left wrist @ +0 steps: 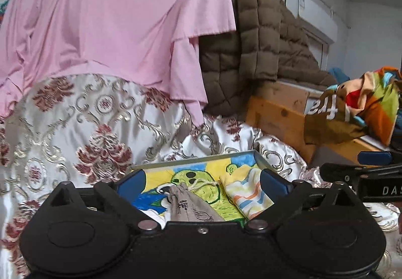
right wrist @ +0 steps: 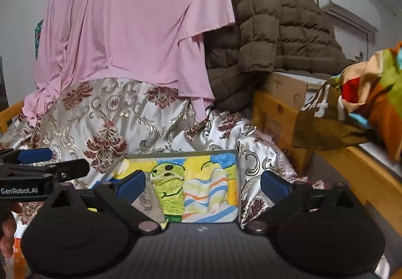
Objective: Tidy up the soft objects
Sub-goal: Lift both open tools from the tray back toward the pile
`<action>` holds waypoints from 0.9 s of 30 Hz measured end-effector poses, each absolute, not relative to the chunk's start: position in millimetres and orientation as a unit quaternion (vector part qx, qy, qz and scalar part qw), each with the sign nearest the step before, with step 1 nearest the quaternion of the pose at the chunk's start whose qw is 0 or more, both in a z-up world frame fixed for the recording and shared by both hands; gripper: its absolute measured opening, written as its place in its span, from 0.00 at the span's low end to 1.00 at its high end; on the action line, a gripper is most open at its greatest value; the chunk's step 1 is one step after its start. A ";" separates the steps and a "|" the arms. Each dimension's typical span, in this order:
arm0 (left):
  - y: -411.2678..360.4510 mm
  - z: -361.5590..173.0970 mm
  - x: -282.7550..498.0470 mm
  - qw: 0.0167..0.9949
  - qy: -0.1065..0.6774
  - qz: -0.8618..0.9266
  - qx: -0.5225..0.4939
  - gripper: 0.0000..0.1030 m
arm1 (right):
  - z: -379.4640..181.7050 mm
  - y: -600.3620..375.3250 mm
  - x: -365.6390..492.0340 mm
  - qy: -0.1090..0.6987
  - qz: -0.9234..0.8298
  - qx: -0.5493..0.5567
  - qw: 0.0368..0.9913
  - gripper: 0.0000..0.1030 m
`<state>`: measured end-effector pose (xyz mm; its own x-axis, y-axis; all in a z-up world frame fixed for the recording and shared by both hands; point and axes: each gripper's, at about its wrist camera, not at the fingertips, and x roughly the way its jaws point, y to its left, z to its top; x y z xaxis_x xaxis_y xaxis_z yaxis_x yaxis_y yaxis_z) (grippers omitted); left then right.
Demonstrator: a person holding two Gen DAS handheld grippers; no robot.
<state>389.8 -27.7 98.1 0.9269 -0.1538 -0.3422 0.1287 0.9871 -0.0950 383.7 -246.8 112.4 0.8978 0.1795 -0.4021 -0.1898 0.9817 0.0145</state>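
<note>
Both grippers hover side by side over a shallow box (left wrist: 261,158) with a cartoon-painted bottom, sitting on a white satin spread (left wrist: 75,115) with red floral and gold scroll pattern.

Left gripper (left wrist: 203,182): blue-padded fingers spread wide, nothing between them, jaws apart. Through the gap, a grey drawstring pouch (left wrist: 191,206) lies in the box at about 6 o'clock of the painting, cord knotted at its top. Just at 3 o'clock of the pouch, a pastel striped sock (left wrist: 247,194) lies in the same box, near the right finger; touching or not, cannot tell.

Right gripper (right wrist: 203,182): fingers also spread wide, empty. In its view the striped sock (right wrist: 209,193) sits centred between the fingers, the grey pouch (right wrist: 147,199) at 9 o'clock, partly hidden behind the left finger. Box wall (right wrist: 237,178) stands at 3 o'clock of the sock.

Each gripper shows in the other's view: the right one at 3 o'clock in the left view, the left one at 9 o'clock in the right view.

Background: pink sheet (left wrist: 113,15) draped at 12 o'clock, brown quilted jacket (left wrist: 263,35) at 1 o'clock, wooden frame (left wrist: 276,118) at 3 o'clock with a multicoloured cloth (left wrist: 371,103) over it. White air conditioner (right wrist: 349,5) at 2 o'clock on the wall.
</note>
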 end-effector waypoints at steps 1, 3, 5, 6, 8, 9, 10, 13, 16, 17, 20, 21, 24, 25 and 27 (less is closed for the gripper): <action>-25.6 101.8 380.8 0.982 0.172 -0.070 -0.038 0.96 | 116.2 -246.7 376.4 0.201 0.095 -0.011 0.975 0.98; -21.4 108.3 363.2 0.983 0.163 -0.067 -0.046 0.98 | 123.6 -246.6 361.5 0.193 0.095 -0.007 0.976 0.99; -18.1 114.3 346.6 0.984 0.156 -0.066 -0.052 0.98 | 129.6 -246.6 347.6 0.186 0.098 -0.003 0.978 1.00; -17.0 116.5 339.3 0.985 0.153 -0.066 -0.053 0.99 | 132.7 -246.3 339.1 0.182 0.098 0.000 0.978 1.00; -15.3 121.4 323.4 0.986 0.146 -0.065 -0.055 0.99 | 138.1 -244.4 324.0 0.176 0.098 -0.003 0.979 1.00; -14.9 123.6 315.7 0.986 0.144 -0.065 -0.055 0.99 | 140.3 -242.9 315.6 0.171 0.097 -0.007 0.980 1.00; -14.1 125.9 308.2 0.986 0.142 -0.065 -0.056 0.99 | 142.1 -241.6 307.6 0.166 0.096 -0.009 0.981 1.00; -12.6 131.8 283.6 0.987 0.134 -0.065 -0.061 0.99 | 145.8 -238.5 283.2 0.154 0.096 -0.014 0.983 1.00; -11.9 135.4 258.9 0.988 0.126 -0.064 -0.060 0.99 | 147.1 -235.4 260.1 0.148 0.096 -0.014 0.984 1.00; -11.9 135.9 249.8 0.988 0.124 -0.064 -0.060 0.99 | 147.1 -234.5 252.8 0.146 0.097 -0.015 0.984 1.00; -12.3 136.4 227.6 0.989 0.120 -0.063 -0.057 0.99 | 146.1 -231.9 228.9 0.141 0.100 -0.018 0.985 1.00; -12.3 135.7 219.5 0.989 0.118 -0.062 -0.058 0.99 | 145.2 -231.1 221.8 0.140 0.100 -0.019 0.985 1.00; -11.8 131.5 196.5 0.989 0.118 -0.062 -0.060 0.99 | 140.9 -228.1 201.3 0.139 0.104 -0.025 0.984 1.00; -11.8 129.9 189.1 0.989 0.117 -0.062 -0.060 0.99 | 139.1 -227.0 194.3 0.139 0.103 -0.027 0.985 1.00; -11.2 127.3 176.7 0.990 0.115 -0.061 -0.062 0.99 | 135.0 -224.8 181.4 0.138 0.103 -0.030 0.985 1.00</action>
